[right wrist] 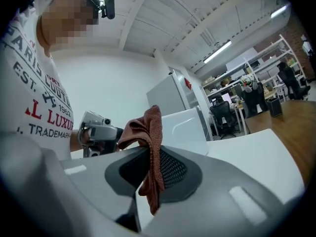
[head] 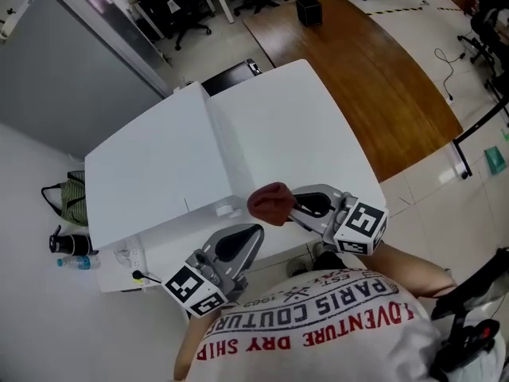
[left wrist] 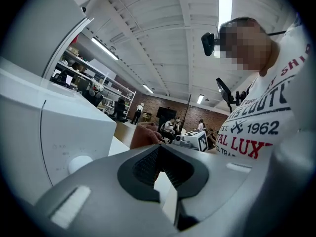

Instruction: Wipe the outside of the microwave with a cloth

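Right hand-held gripper (head: 289,206) pinching reddish cloth (head: 270,203) near front corner of white microwave (head: 159,173) on tabletop (head: 294,126); left hand-held gripper (head: 257,232) pressed together, empty.

A white bench (head: 302,126) stood on a floor that was part pale tile (head: 429,185) and part brown wood (head: 374,70). A white microwave (head: 151,169) sat on the bench's left part. On the pale floor left of the bench lay a green striped bag (head: 71,193), a black object (head: 67,241) and a clear bottle (head: 75,263).
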